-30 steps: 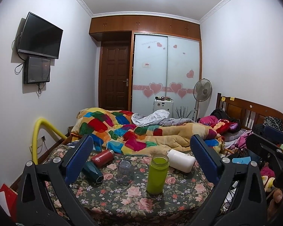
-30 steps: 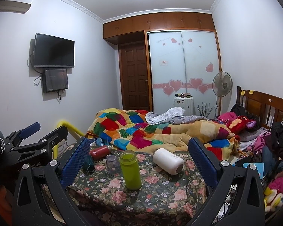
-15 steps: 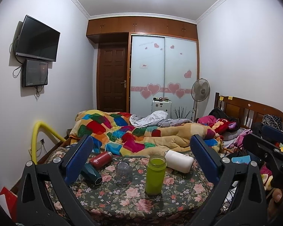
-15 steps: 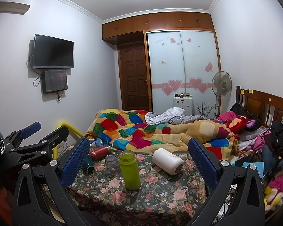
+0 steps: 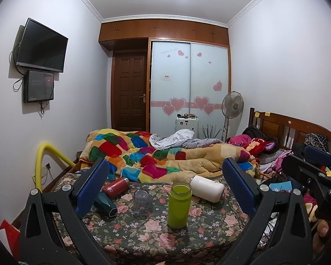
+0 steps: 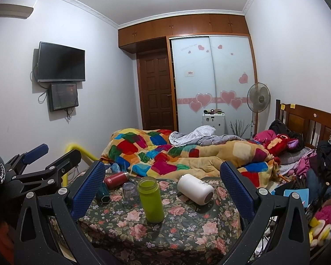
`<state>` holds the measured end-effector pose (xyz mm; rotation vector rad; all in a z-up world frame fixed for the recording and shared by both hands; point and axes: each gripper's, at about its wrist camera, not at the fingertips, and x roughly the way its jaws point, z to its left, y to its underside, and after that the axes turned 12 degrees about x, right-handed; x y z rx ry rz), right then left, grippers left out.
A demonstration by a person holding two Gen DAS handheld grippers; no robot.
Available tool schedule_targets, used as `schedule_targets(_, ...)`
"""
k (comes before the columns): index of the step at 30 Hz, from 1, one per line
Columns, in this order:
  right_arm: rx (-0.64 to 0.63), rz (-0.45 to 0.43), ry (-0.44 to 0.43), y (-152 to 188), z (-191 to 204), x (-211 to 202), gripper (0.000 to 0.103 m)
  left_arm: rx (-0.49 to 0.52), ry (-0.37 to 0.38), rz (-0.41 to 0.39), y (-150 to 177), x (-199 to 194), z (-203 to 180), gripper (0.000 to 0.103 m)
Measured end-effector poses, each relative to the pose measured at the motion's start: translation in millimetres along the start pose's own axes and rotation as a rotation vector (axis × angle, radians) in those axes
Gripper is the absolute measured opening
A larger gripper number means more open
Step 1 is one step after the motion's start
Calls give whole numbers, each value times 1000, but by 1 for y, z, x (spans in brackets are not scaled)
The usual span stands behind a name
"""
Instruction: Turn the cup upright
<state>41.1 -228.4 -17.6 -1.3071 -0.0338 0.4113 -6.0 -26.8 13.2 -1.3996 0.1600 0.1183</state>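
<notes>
The left tongs (image 5: 165,178) stand wide apart with nothing between the blue pads (image 5: 92,187), held above the near edge of the counter (image 5: 209,227), which wears a dark flowered cloth. The right tongs (image 6: 163,177) are spread just as wide and also hold nothing; in the left wrist view they show at the right edge of the frame.

Framed between the left pads, slightly left of centre, a clear glass cup (image 5: 142,201) stands mouth down on the cloth. Just right of it a green bottle (image 5: 179,205) stands upright with its mouth open. To the cup's left a dark teal bottle (image 5: 106,204) lies on its side, and behind that a red bottle (image 5: 115,185) lies on its side too. A white bottle (image 5: 206,188) lies on its side behind and right of the green one.

In the right wrist view the cup (image 6: 130,191) sits left of centre, just beside the green bottle (image 6: 151,199).

Beyond the counter a bed carries a patchwork blanket (image 5: 143,152). A television (image 5: 42,46) hangs in the upper left, and a fan (image 5: 232,106) stands at mid right.
</notes>
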Motion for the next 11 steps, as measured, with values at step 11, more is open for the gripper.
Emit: schedule_targets(11, 4, 8, 14, -1, 3, 5, 103, -2, 8, -1, 5, 1, 2, 103)
